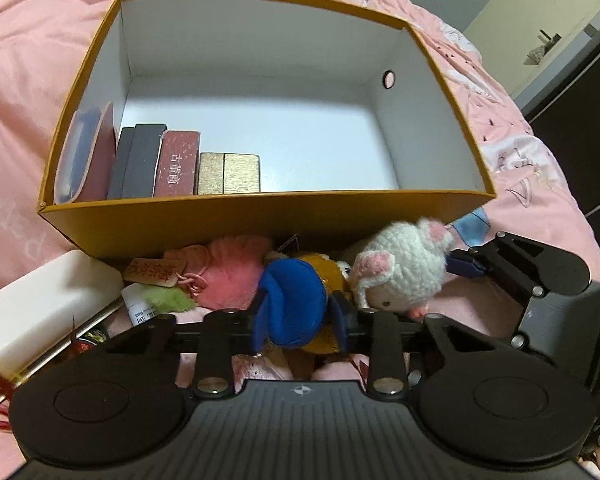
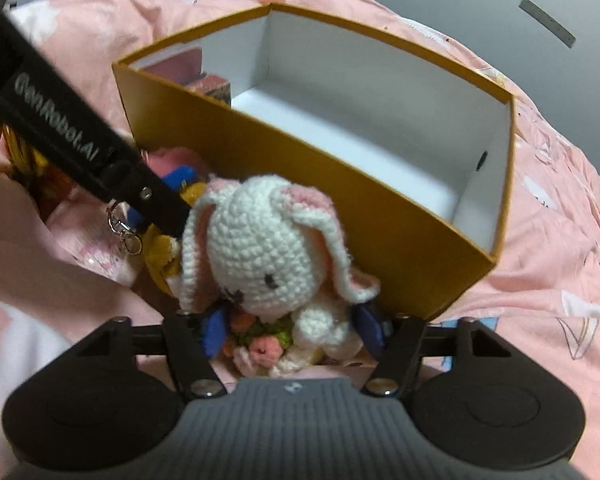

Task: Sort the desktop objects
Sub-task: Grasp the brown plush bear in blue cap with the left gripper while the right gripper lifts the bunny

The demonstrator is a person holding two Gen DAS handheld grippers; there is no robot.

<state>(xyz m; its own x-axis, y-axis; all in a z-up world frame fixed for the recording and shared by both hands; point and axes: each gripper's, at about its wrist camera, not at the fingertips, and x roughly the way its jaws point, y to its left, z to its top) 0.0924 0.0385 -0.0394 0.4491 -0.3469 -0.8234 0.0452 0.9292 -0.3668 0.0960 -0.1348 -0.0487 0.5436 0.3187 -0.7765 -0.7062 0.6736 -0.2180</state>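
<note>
Inside the yellow box (image 1: 260, 216), small cases (image 1: 180, 168) already line its left wall; outside its near wall, the left gripper (image 1: 300, 312) pinches a blue-and-yellow plush (image 1: 292, 304), the right gripper (image 2: 292, 328) a crocheted bunny (image 2: 260, 248).

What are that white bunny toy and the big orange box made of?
The white long-eared bunny toy looks crocheted from yarn: rows of small stitches show, with pink inner ears. The large orange open box seems to be matte cardboard, with thin straight walls, sharp folded corners and a white lining.
</note>
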